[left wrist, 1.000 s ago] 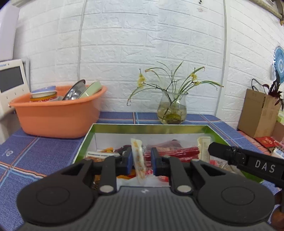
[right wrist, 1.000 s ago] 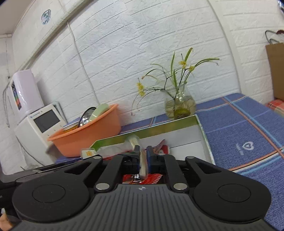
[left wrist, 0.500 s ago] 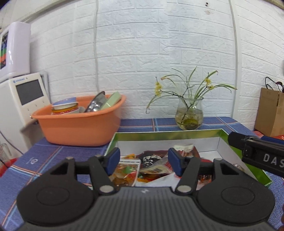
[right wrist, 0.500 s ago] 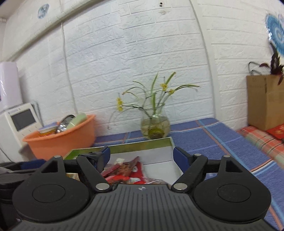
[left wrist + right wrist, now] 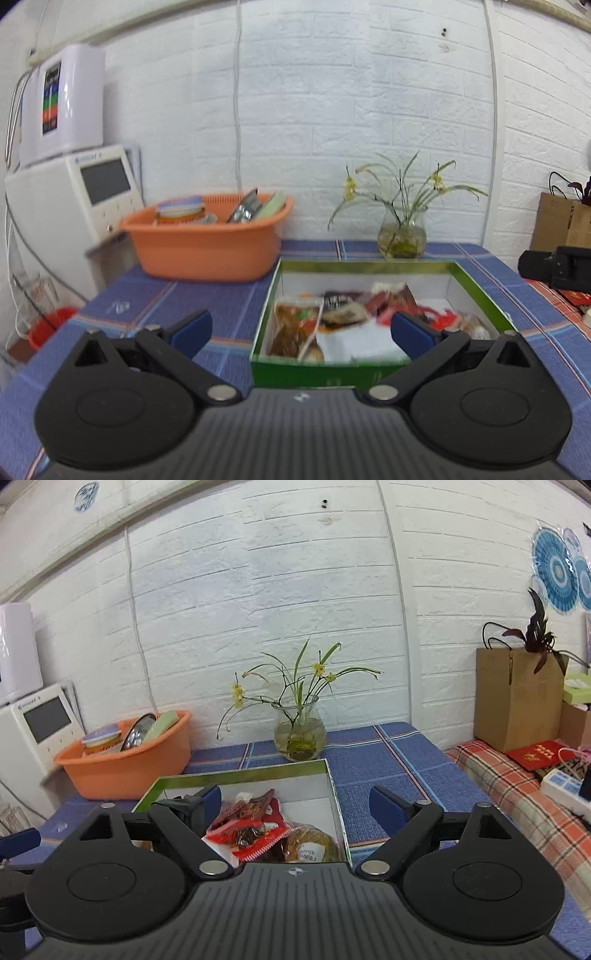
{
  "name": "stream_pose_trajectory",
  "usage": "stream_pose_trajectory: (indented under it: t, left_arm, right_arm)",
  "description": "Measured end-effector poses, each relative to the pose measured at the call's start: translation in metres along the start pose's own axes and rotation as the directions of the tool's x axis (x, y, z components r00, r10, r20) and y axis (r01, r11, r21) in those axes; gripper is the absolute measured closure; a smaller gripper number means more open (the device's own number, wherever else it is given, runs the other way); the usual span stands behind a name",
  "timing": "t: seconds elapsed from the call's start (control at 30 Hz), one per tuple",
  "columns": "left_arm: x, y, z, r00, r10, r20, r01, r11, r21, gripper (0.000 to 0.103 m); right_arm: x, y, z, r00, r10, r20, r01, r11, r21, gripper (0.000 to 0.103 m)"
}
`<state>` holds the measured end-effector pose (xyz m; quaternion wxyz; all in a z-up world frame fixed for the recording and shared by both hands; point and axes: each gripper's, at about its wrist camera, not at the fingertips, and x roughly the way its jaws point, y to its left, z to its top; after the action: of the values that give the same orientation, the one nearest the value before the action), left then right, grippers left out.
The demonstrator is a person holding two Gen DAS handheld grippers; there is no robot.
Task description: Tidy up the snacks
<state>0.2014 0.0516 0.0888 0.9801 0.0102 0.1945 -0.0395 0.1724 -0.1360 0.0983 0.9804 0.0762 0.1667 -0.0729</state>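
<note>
A: Snacks (image 5: 334,317) lay piled in the green box (image 5: 325,374) on the table (image 5: 221,302), didn't they?

B: They did. The box had white inner walls, and the packets sat toward its near end. In the left wrist view a brownish packet (image 5: 295,326) lay at the near left corner, blurred, with dark and red wrappers beside it. The right wrist view showed red zigzag-edged packets (image 5: 245,836) and a round golden one (image 5: 314,845) next to them.

A: And the claws?

B: The left claw (image 5: 301,330) had its jaws opening, already spread wide, with nothing gripped; the box showed between the blue pads (image 5: 192,326) but apart from them. The right claw (image 5: 295,801) stood wide too, empty, above the box's near right corner.

A: Other containers?

B: An orange basin (image 5: 207,251) stood behind the box to the left, holding a bowl with a coloured band (image 5: 181,212), a metal dish (image 5: 243,208) and a pale green plate (image 5: 273,203), both leaning. A glass vase (image 5: 299,734) with water and yellow-flowered stems (image 5: 295,679) stood behind the box by the wall. A brown paper bag (image 5: 517,698) with a dark-leaved plant sat on a plaid surface to the right.
</note>
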Motion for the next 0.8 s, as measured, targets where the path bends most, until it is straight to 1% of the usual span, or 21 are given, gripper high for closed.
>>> stream_pose_trajectory:
  t: [0.07, 0.17, 0.27, 0.33, 0.43, 0.47, 0.53, 0.6, 0.7, 0.77, 0.8]
  left_arm:
    - [-0.016, 0.003, -0.008, 1.0, 0.024, 0.012, -0.024, 1.0, -0.01, 0.0]
    - [-0.038, 0.005, -0.019, 0.998, 0.06, 0.028, -0.06, 0.998, -0.022, 0.0]
    - [-0.057, 0.004, -0.028, 0.998, 0.051, 0.032, -0.049, 0.998, -0.036, 0.0]
    - [-0.067, -0.001, -0.034, 0.998, 0.036, 0.044, -0.036, 0.999, -0.014, 0.0]
    - [-0.079, -0.012, -0.047, 0.997, 0.027, 0.067, -0.029, 0.999, 0.032, 0.0]
    - [-0.083, -0.016, -0.051, 0.997, 0.023, 0.075, -0.026, 0.999, 0.044, 0.0]
    - [-0.089, -0.021, -0.06, 0.996, -0.008, 0.09, 0.003, 0.998, 0.062, 0.0]
    - [-0.094, -0.025, -0.068, 0.995, -0.034, 0.094, 0.028, 0.998, 0.065, 0.0]
    - [-0.092, -0.028, -0.076, 0.997, -0.032, 0.075, 0.028, 0.998, 0.055, 0.0]
    - [-0.086, -0.031, -0.081, 0.999, -0.013, 0.045, 0.01, 0.998, 0.057, 0.0]
    - [-0.083, -0.033, -0.082, 1.0, 0.002, 0.031, -0.004, 0.997, 0.075, 0.0]
  right_arm:
    - [-0.02, 0.006, -0.006, 1.0, -0.011, 0.006, 0.011, 0.999, -0.048, 0.0]
    - [-0.055, 0.007, -0.026, 0.998, -0.018, 0.062, 0.022, 0.998, -0.063, 0.0]
    - [-0.079, 0.001, -0.05, 0.993, -0.045, 0.11, 0.048, 0.999, -0.024, 0.0]
    - [-0.09, -0.003, -0.065, 0.988, -0.089, 0.126, 0.09, 0.996, -0.001, 0.0]
    - [-0.094, -0.007, -0.076, 0.986, -0.137, 0.099, 0.138, 0.99, -0.006, 0.0]
    - [-0.095, -0.008, -0.077, 0.986, -0.14, 0.09, 0.141, 0.99, -0.005, 0.0]
    - [-0.098, -0.011, -0.081, 0.988, -0.136, 0.077, 0.136, 0.991, 0.005, 0.0]
    - [-0.099, -0.015, -0.083, 0.989, -0.125, 0.073, 0.124, 0.992, 0.021, 0.0]
    - [-0.097, -0.017, -0.088, 0.993, -0.111, 0.05, 0.109, 0.993, 0.036, 0.0]
    - [-0.092, -0.017, -0.093, 0.994, -0.113, 0.014, 0.112, 0.993, 0.035, 0.0]
    - [-0.09, -0.016, -0.094, 0.993, -0.115, -0.007, 0.115, 0.993, 0.034, 0.0]
